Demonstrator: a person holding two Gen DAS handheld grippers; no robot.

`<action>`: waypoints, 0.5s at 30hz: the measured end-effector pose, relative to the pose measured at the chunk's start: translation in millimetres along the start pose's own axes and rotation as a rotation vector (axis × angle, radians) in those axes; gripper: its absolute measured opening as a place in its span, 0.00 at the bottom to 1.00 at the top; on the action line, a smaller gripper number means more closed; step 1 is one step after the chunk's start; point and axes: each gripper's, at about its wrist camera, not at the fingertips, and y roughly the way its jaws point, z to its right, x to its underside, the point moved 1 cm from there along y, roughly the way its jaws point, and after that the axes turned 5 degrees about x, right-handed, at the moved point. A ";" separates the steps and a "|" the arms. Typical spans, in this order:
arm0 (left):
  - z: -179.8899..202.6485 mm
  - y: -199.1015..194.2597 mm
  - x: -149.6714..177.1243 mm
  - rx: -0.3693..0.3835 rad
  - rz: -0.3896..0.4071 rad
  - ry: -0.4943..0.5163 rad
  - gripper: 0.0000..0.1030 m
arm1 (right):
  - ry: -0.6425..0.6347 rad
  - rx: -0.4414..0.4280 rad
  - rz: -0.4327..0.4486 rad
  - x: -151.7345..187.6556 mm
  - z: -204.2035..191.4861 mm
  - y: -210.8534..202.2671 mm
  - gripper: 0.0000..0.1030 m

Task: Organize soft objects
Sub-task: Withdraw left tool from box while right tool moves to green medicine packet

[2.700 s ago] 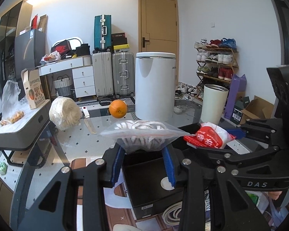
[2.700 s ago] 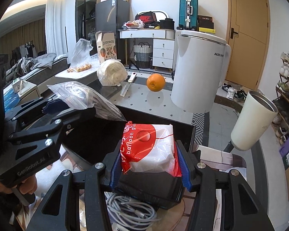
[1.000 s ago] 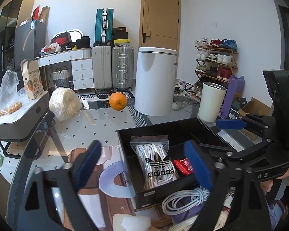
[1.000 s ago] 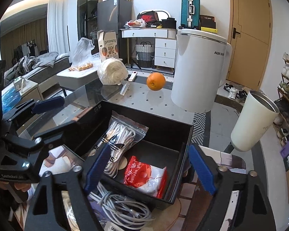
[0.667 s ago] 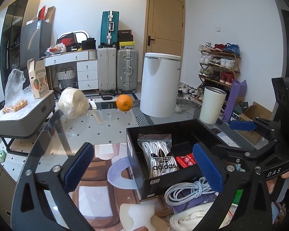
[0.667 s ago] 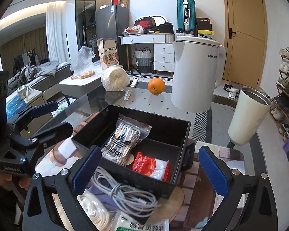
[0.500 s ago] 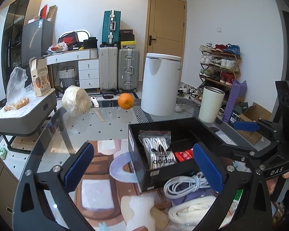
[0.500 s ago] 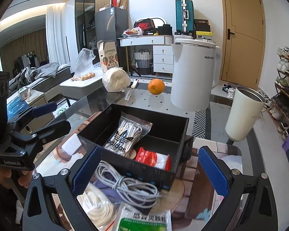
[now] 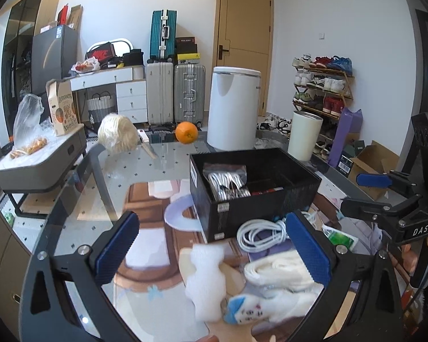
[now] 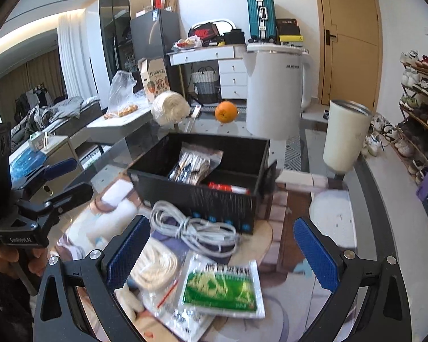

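A black box (image 9: 271,209) (image 10: 208,196) sits on the glass table with a clear bag of white laces (image 9: 228,182) (image 10: 195,164) and a red-and-white packet (image 9: 266,191) (image 10: 228,188) inside. My left gripper (image 9: 212,249) stands open, empty, above white foam (image 9: 205,279) and a white sock with a blue toe (image 9: 259,306). My right gripper (image 10: 221,253) is also open and empty, over a green packet (image 10: 221,287), a white rope coil (image 10: 154,265) and a grey cable (image 9: 259,233) (image 10: 197,229).
Behind the box stand a white bin (image 9: 234,116) (image 10: 274,94), a cream tumbler (image 9: 304,135) (image 10: 345,136), an orange (image 9: 186,132) (image 10: 226,111) and a ball of white yarn (image 9: 117,138) (image 10: 169,108). A hand (image 10: 28,259) holds the left gripper's handle.
Both grippers let go of the lace bag and the red packet, which now lie in the box. Both opened wide and drew back toward the loose items at the table's near edge.
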 end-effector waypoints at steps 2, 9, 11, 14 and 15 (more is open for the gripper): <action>3.1 -0.1 4.0 0.011 -0.019 0.002 1.00 | -0.006 0.008 -0.014 5.5 -0.9 -1.2 0.99; 9.9 -3.4 20.1 0.026 -0.057 0.000 1.00 | 0.012 0.007 -0.079 22.1 2.6 -4.4 0.99; 12.9 -3.5 25.1 0.024 -0.067 0.006 1.00 | 0.004 0.009 -0.091 26.4 2.6 -3.6 0.99; 15.9 -3.1 29.9 0.025 -0.086 0.011 1.00 | -0.009 0.007 -0.112 31.5 2.0 -2.0 0.99; 17.0 -3.5 31.2 0.027 -0.090 0.011 1.00 | -0.016 0.008 -0.117 32.3 1.6 -1.5 0.99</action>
